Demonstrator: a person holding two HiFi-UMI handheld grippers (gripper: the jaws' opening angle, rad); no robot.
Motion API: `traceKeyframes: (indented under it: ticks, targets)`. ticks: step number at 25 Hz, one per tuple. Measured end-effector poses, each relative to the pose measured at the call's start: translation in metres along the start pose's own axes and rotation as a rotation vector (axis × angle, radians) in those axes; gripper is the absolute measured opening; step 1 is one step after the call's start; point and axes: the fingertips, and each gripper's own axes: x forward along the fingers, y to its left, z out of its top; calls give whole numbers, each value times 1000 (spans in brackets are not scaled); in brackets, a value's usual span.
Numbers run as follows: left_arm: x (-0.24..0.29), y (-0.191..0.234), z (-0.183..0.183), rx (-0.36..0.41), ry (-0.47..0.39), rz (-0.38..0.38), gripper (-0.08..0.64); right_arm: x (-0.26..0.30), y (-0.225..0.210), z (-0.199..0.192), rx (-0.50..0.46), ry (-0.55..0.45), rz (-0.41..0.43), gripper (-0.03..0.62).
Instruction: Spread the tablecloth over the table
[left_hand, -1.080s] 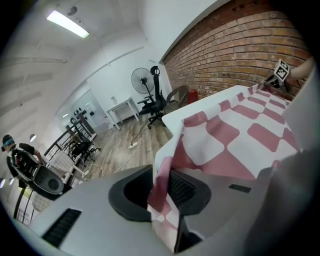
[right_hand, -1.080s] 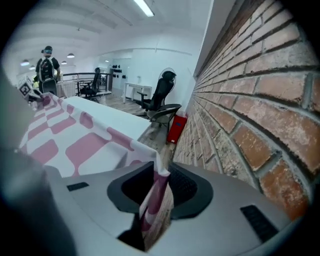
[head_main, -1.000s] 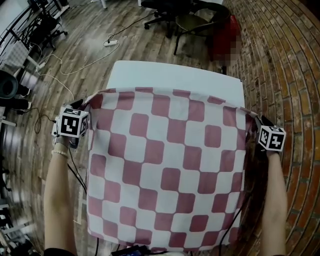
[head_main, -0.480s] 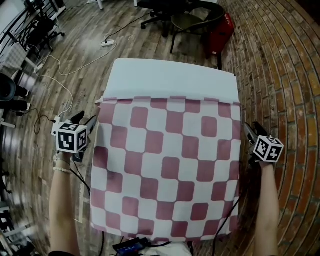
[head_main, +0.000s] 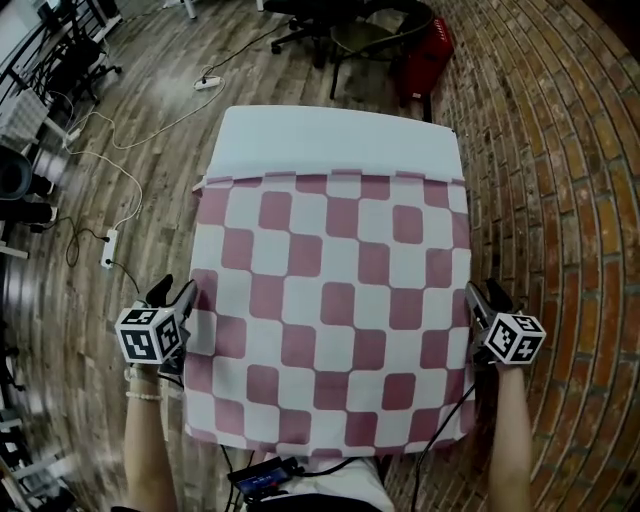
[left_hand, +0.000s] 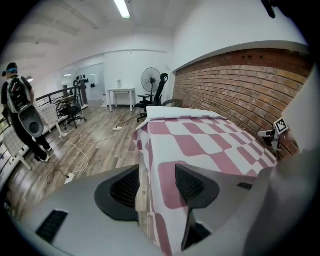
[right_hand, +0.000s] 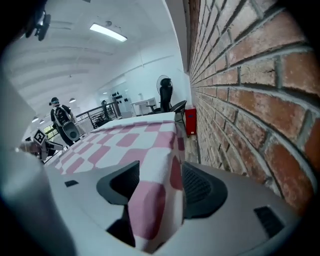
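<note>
Head view: left hand-held gripper (head_main: 176, 293) and right hand-held gripper (head_main: 479, 296), jaws now spread round the tablecloth (head_main: 330, 300), have drawn back.

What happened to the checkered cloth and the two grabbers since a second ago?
The left gripper and right gripper let go of the tablecloth at its far corners, opened, and slid back along its sides toward the person. It dropped flat. The far strip of table stays bare.

The tablecloth (head_main: 330, 300) is checked dusty pink and white, the table (head_main: 330, 140) white, the brick wall (head_main: 565, 200) reddish brown.
</note>
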Motion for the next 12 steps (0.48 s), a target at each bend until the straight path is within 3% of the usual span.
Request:
traceKeyframes:
  ticks: [4, 12]
  targets:
    - [-11, -13, -23, -54, 6, -21, 230, -11, 8, -30, 43, 18, 0, 270]
    - [-2, -24, -39, -64, 26, -36, 229, -2, 19, -49, 87, 43, 30, 238]
